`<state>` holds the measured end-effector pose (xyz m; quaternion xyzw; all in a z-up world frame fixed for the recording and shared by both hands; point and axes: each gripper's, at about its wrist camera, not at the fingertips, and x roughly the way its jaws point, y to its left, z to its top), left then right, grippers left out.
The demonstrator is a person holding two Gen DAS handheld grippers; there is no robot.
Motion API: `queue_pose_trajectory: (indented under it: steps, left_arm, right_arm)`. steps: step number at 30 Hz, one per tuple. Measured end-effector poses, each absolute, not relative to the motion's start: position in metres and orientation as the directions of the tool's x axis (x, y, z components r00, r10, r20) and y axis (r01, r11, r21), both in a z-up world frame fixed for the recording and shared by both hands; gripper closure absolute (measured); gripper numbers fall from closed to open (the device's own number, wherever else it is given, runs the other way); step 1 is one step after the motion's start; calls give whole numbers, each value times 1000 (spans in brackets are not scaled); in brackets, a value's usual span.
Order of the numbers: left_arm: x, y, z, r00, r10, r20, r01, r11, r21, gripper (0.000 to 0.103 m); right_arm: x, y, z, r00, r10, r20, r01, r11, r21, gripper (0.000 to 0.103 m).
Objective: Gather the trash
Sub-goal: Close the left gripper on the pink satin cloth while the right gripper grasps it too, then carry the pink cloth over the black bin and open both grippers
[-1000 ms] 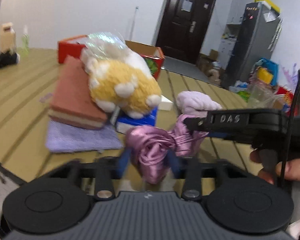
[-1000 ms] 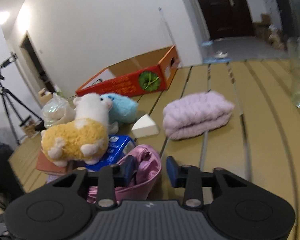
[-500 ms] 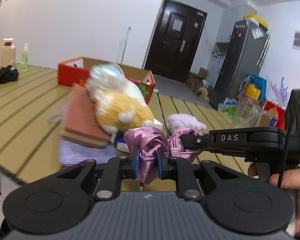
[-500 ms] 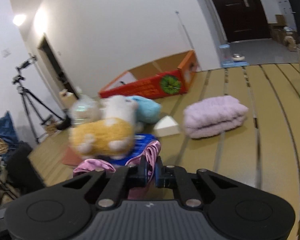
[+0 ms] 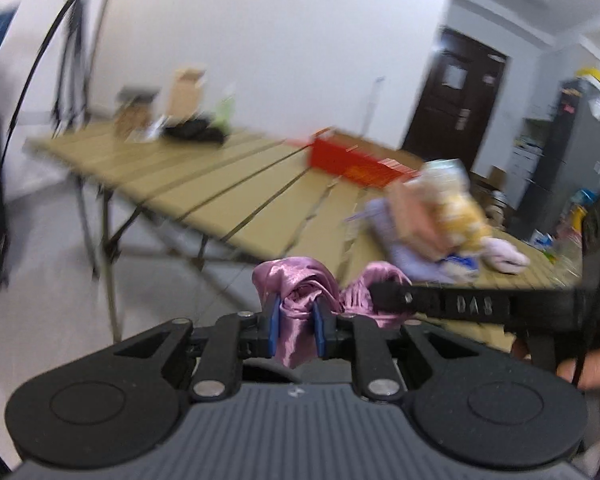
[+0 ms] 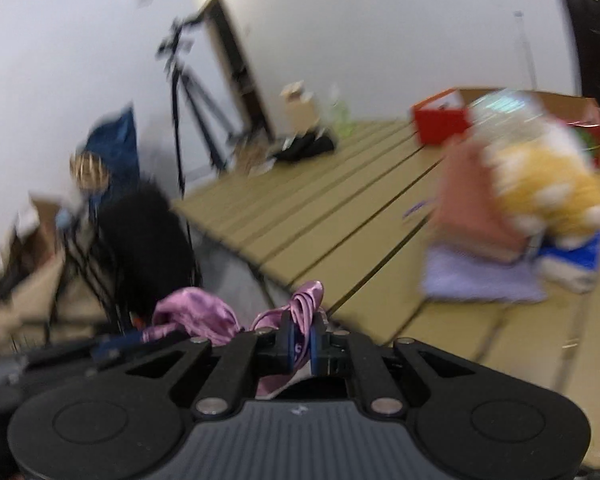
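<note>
A crumpled pink satin cloth [image 5: 300,292] is held between both grippers, off the table's near edge. My left gripper [image 5: 296,322] is shut on one bunch of it. My right gripper [image 6: 303,338] is shut on the other end [image 6: 306,304]; the rest of the cloth [image 6: 196,316] hangs to its left. The right gripper's black body [image 5: 460,306] crosses the left wrist view from the right. Both views are motion-blurred.
A slatted wooden table [image 5: 228,184] carries a yellow plush toy [image 6: 548,192] on a pink pad, a lilac cloth [image 6: 480,280], a blue pack and a red cardboard box [image 5: 352,160]. A tripod [image 6: 188,92] and a black chair [image 6: 140,232] stand on the left.
Both grippers closed on the pink cloth, lifted it off the table and swung left, away from the toy pile.
</note>
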<state>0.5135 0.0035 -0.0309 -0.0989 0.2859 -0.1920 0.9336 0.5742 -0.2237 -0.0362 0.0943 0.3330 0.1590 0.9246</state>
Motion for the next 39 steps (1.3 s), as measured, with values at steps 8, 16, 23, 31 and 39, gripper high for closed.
queue_pose_trajectory:
  steps: [8, 16, 23, 31, 39]
  left_arm:
    - [577, 21, -135, 586, -391, -710, 198, 919, -342, 86]
    - [602, 1, -199, 427, -277, -861, 184, 959, -217, 78]
    - [598, 4, -210, 396, -226, -890, 186, 969, -163, 45]
    - [595, 1, -206, 395, -180, -901, 169, 978, -121, 33]
    - [568, 0, -145, 534, -157, -831, 193, 979, -61, 32]
  right_arm:
    - [608, -184, -123, 558, 295, -776, -178, 955, 235, 98]
    - [635, -175, -212, 346, 229, -910, -92, 973, 210, 95]
    - [634, -176, -223, 286, 204, -936, -100, 978, 183, 80]
    - [633, -181, -219, 291, 216, -932, -124, 975, 187, 69]
    - [604, -194, -162, 421, 251, -871, -141, 967, 211, 59]
